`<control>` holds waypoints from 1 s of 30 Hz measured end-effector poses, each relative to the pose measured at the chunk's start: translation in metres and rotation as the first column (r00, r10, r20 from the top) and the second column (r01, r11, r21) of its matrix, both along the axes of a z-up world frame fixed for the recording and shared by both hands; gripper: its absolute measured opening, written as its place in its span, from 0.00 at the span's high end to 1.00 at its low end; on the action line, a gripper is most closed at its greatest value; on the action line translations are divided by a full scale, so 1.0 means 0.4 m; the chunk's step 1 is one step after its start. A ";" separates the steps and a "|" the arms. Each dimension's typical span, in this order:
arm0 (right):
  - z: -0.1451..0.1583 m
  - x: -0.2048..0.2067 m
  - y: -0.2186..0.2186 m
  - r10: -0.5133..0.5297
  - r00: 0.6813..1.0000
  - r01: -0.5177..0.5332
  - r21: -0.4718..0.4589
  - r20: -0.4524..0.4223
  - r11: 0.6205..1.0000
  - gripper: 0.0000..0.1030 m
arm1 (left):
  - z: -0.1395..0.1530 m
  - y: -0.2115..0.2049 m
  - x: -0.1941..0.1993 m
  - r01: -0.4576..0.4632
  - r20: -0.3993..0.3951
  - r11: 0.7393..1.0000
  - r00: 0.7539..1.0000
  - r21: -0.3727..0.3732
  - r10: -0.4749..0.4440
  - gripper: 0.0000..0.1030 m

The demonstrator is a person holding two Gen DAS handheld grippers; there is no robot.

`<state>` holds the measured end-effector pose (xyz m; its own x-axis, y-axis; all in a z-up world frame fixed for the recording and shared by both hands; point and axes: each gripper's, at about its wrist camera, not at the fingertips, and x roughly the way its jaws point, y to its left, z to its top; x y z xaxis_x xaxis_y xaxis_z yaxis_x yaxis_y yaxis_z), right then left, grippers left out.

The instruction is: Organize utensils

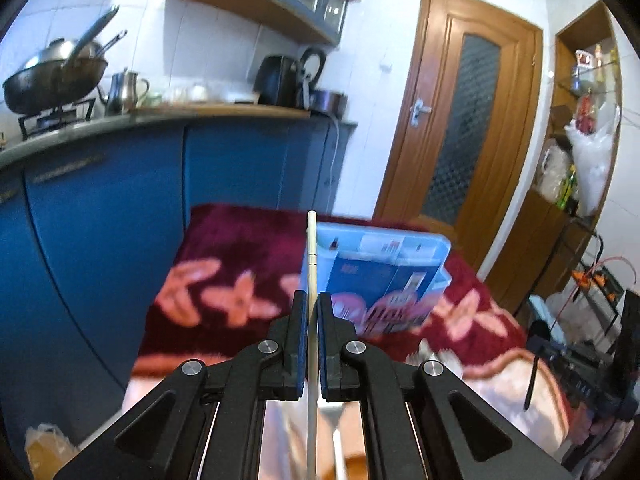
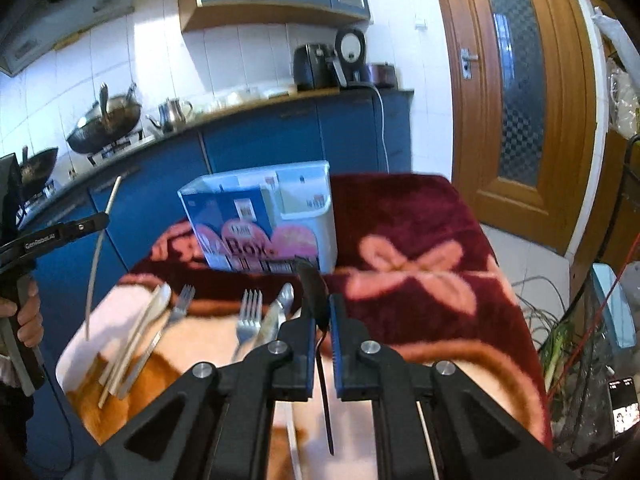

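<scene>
- The left gripper is clamped on a pale chopstick, which runs upright through the centre of the left wrist view, its tip sticking up past the fingers.
- In the right wrist view the same gripper shows at the left edge, carried by a hand, with the chopstick slanting across it.
- The right gripper pinches a black spoon: bowl up, just above the fingers, handle hanging down between them at lower centre.
- A light blue utensil box with compartments stands on the red floral blanket, above centre in both views.
- Left of the right gripper, two forks, a table knife and a bundle of chopsticks lie on the blanket's pale part.
</scene>
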<state>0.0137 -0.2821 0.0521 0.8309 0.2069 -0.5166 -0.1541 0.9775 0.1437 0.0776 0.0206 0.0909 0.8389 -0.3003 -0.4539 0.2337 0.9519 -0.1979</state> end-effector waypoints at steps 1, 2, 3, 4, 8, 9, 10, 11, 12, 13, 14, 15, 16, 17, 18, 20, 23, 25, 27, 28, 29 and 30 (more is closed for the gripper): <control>0.004 0.001 0.003 0.004 1.000 -0.004 0.004 0.012 1.000 0.92 | 0.012 -0.005 0.008 -0.002 0.015 1.000 1.000 -0.012 0.002 0.96; 0.006 0.002 0.006 0.006 1.000 -0.006 0.007 0.024 1.000 0.92 | 0.022 -0.008 0.016 -0.002 0.026 1.000 1.000 -0.023 0.003 0.96; 0.008 0.003 0.008 0.009 0.999 -0.010 0.009 0.032 1.000 0.92 | 0.025 -0.013 0.022 -0.003 0.033 1.000 0.999 -0.028 0.004 0.96; 0.009 0.006 0.011 0.015 0.999 -0.016 0.013 0.041 1.000 0.92 | 0.038 -0.017 0.036 -0.006 0.048 0.999 0.999 -0.041 0.008 0.96; 0.009 0.018 0.015 0.026 0.998 -0.028 0.029 0.064 0.999 0.92 | 0.072 -0.028 0.073 -0.026 0.103 0.996 0.994 -0.080 0.034 0.96; 0.008 0.024 0.014 0.029 0.997 -0.031 0.034 0.067 0.999 0.92 | 0.082 -0.032 0.083 -0.031 0.118 0.996 0.992 -0.085 0.041 0.96; 0.007 0.027 0.012 0.030 0.997 -0.032 0.039 0.068 0.999 0.92 | 0.090 -0.037 0.093 -0.035 0.137 0.995 0.989 -0.089 0.047 0.96; 0.005 0.031 0.008 0.030 0.997 -0.033 0.046 0.069 0.998 0.92 | 0.099 -0.043 0.104 -0.041 0.162 0.995 0.985 -0.093 0.055 0.96; 0.004 0.036 0.005 0.032 0.997 -0.036 0.055 0.070 0.998 0.92 | 0.106 -0.047 0.112 -0.048 0.182 0.995 0.981 -0.092 0.064 0.96; 0.003 0.042 0.001 0.032 0.997 -0.037 0.065 0.070 0.997 0.92 | 0.114 -0.053 0.123 -0.057 0.203 0.994 0.976 -0.091 0.074 0.96; 0.001 0.051 -0.004 0.030 0.997 -0.035 0.075 0.072 0.997 0.92 | 0.123 -0.059 0.137 -0.064 0.227 0.994 0.970 -0.092 0.084 0.96; 0.000 0.056 -0.009 0.030 0.997 -0.036 0.082 0.074 0.996 0.92 | 0.129 -0.064 0.148 -0.068 0.241 0.993 0.966 -0.095 0.089 0.96; -0.001 0.060 -0.013 0.031 0.997 -0.038 0.088 0.075 0.995 0.92 | 0.135 -0.068 0.163 -0.073 0.255 0.992 0.962 -0.099 0.096 0.96; -0.001 0.065 -0.017 0.029 0.997 -0.037 0.094 0.077 0.995 0.92 | 0.141 -0.074 0.182 -0.078 0.272 0.991 0.957 -0.106 0.104 0.96; -0.002 0.068 -0.019 0.029 0.996 -0.037 0.099 0.078 0.994 0.92 | 0.145 -0.076 0.195 -0.082 0.284 0.990 0.952 -0.112 0.111 0.96; -0.007 0.077 -0.025 0.032 0.996 -0.041 0.111 0.080 0.993 0.92 | 0.146 -0.084 0.222 -0.095 0.306 0.988 0.943 -0.122 0.129 0.96; -0.016 0.089 -0.033 0.033 0.997 -0.043 0.126 0.075 0.991 0.92 | 0.136 -0.094 0.267 -0.135 0.312 0.982 0.935 -0.133 0.171 0.96; -0.022 0.097 -0.037 0.038 0.997 -0.047 0.133 0.069 0.990 0.92 | 0.119 -0.096 0.298 -0.164 0.303 0.976 0.931 -0.147 0.202 0.96; -0.028 0.106 -0.038 0.042 0.997 -0.050 0.134 0.063 0.990 0.92 | 0.094 -0.097 0.327 -0.197 0.295 0.967 0.926 -0.161 0.237 0.96; -0.030 0.109 -0.041 0.043 0.997 -0.051 0.133 0.062 0.990 0.92 | 0.084 -0.096 0.333 -0.208 0.293 0.964 0.923 -0.164 0.249 0.96; -0.030 0.113 -0.041 0.044 0.997 -0.052 0.132 0.061 0.990 0.92 | 0.071 -0.097 0.343 -0.219 0.291 0.961 0.921 -0.168 0.261 0.96; -0.030 0.117 -0.042 0.047 0.997 -0.055 0.131 0.061 0.990 0.92 | 0.058 -0.097 0.351 -0.230 0.287 0.958 0.919 -0.170 0.272 0.96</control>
<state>0.0606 -0.2988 0.0402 0.8449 0.3132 -0.4337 -0.2147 0.9411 0.2613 0.2179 -0.0183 0.1141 0.9855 -0.1009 -0.1364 0.0591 0.9578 -0.2813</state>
